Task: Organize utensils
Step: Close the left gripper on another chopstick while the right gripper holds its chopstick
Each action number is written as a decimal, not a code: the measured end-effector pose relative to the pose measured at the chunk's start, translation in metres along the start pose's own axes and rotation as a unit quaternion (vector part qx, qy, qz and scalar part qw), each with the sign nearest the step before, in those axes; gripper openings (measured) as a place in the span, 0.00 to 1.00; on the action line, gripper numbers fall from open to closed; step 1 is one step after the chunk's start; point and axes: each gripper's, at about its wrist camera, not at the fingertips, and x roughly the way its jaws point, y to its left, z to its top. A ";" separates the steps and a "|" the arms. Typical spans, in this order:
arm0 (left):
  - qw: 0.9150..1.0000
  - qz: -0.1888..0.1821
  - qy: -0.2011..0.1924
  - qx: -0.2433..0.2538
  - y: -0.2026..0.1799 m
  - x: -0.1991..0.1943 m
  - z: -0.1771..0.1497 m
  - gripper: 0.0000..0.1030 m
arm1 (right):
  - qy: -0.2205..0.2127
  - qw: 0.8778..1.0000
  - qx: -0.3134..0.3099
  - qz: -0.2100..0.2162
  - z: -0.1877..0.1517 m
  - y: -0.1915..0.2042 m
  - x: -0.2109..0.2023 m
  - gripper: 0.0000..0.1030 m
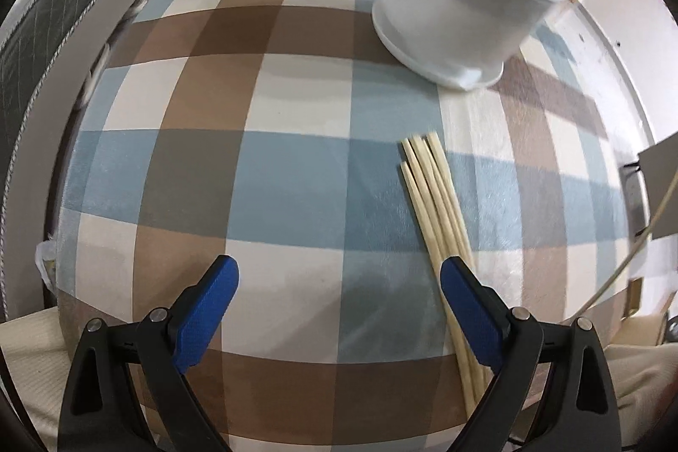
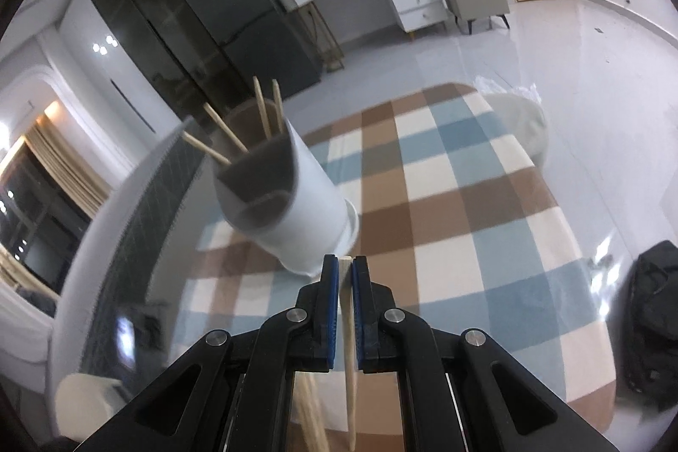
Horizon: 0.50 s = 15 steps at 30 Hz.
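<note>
The right tongs [image 2: 345, 267] are pressed together on a single chopstick [image 2: 348, 346], its long axis running along the fingers, blunt end poking out toward the white holder [image 2: 305, 206]. That holder stands just beyond and to the left on the checked surface [image 2: 445, 198], four sticks already in its far compartment. The left tongs [image 1: 339, 282] are spread and empty, the loose bundle of chopsticks [image 1: 436, 206] lying beside their right finger.

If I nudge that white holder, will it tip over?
Probably, if pushed high: the white holder is tall on a narrow base. It looks like light plastic, so it may slide instead. The chopsticks leaning inside could rattle or shift.
</note>
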 end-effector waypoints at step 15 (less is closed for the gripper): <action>1.000 0.026 -0.007 -0.005 -0.002 0.010 -0.002 0.91 | -0.025 0.999 0.025 0.031 0.008 -0.011 -0.018 0.05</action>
